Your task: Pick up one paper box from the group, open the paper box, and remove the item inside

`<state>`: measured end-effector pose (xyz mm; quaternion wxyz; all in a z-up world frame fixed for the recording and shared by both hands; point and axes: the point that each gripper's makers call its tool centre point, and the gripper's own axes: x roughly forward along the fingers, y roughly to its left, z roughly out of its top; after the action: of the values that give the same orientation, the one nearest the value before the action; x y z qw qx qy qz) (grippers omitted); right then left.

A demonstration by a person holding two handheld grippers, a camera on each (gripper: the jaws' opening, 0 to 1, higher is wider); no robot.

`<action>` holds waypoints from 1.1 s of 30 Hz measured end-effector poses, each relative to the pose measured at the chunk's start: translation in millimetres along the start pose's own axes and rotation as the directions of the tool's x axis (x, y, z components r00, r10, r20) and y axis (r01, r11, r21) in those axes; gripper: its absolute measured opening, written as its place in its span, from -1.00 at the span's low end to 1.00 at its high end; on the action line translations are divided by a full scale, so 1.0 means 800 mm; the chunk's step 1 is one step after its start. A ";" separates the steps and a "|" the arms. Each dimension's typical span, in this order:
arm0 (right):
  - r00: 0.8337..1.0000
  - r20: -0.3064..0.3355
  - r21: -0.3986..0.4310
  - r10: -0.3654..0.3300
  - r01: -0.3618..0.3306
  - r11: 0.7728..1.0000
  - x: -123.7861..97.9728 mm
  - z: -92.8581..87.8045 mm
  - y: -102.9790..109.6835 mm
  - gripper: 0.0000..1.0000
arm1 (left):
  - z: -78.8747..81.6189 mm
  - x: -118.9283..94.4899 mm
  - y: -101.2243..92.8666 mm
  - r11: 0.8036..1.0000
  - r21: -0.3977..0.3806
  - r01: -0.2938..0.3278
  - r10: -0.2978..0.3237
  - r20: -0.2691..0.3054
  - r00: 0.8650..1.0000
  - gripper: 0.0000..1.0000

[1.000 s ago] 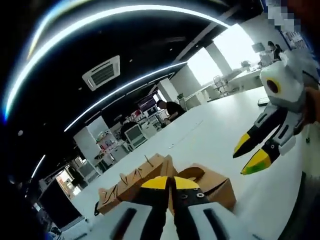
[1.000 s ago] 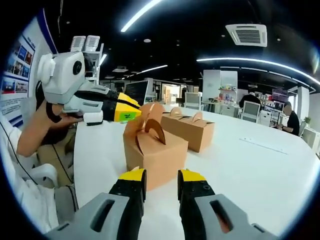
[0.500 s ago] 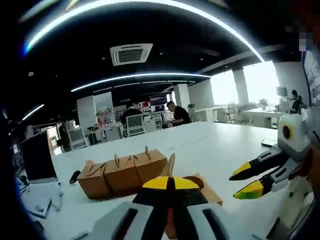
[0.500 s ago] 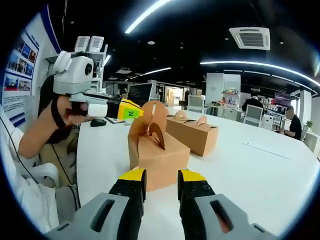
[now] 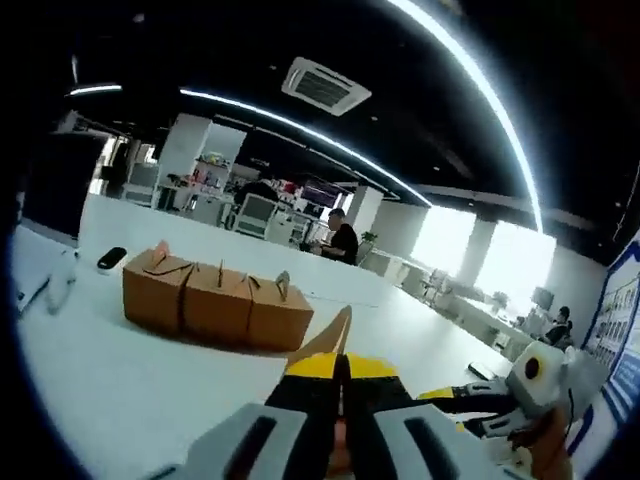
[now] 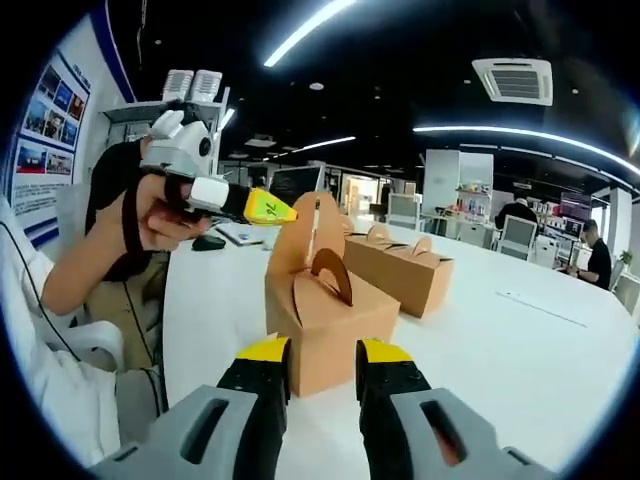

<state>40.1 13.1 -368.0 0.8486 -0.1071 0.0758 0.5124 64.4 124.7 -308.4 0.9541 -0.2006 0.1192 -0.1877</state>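
Note:
A brown paper box (image 6: 335, 322) with a cut-out handle stands on the white table (image 6: 520, 350), just beyond my right gripper (image 6: 325, 352). That gripper is open, its yellow tips on either side of the box's near corner. One top flap (image 6: 303, 232) stands upright, and my left gripper (image 6: 272, 208), held in a person's hand, is shut on it from the left. In the left gripper view, the flap (image 5: 332, 338) rises from between the closed tips of the left gripper (image 5: 340, 366). The right gripper (image 5: 452, 398) shows low on the right. More boxes stand in a group (image 5: 215, 298) (image 6: 400, 268) behind.
A small black object (image 5: 112, 258) lies on the table left of the group. A person's arm and sleeve (image 6: 70, 290) fill the left side, with a chair below. Desks, monitors and seated people (image 5: 343, 240) are far off. White tabletop stretches out to the right.
The left hand has rolled and lifted while the left gripper stayed shut on the flap, so its view swung. The box now stands slightly nearer the right gripper, which is still open.

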 end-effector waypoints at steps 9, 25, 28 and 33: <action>1.000 -0.001 -0.001 0.001 -0.001 1.000 0.003 0.000 -0.006 -0.47 | 0.004 -0.015 0.032 0.995 -0.100 -0.006 0.009 0.030 1.000 -0.93; 1.000 -0.017 -0.001 0.004 -0.004 1.000 0.009 -0.007 -0.006 -0.47 | -0.018 -0.036 0.073 0.958 -0.286 0.015 -0.001 0.049 0.999 -0.93; 1.000 -0.018 -0.001 0.004 -0.004 1.000 0.009 -0.007 -0.005 -0.47 | -0.023 -0.038 0.077 0.950 -0.313 0.024 -0.008 0.052 0.999 -0.93; 1.000 -0.021 -0.001 0.004 -0.004 1.000 0.009 -0.009 -0.004 -0.47 | -0.032 -0.041 0.081 0.938 -0.346 0.028 -0.010 0.053 0.999 -0.93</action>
<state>46.5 15.7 -376.4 0.8467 -0.1127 0.0848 0.5131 47.7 184.7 -353.8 0.9047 -0.3714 0.1242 -0.1678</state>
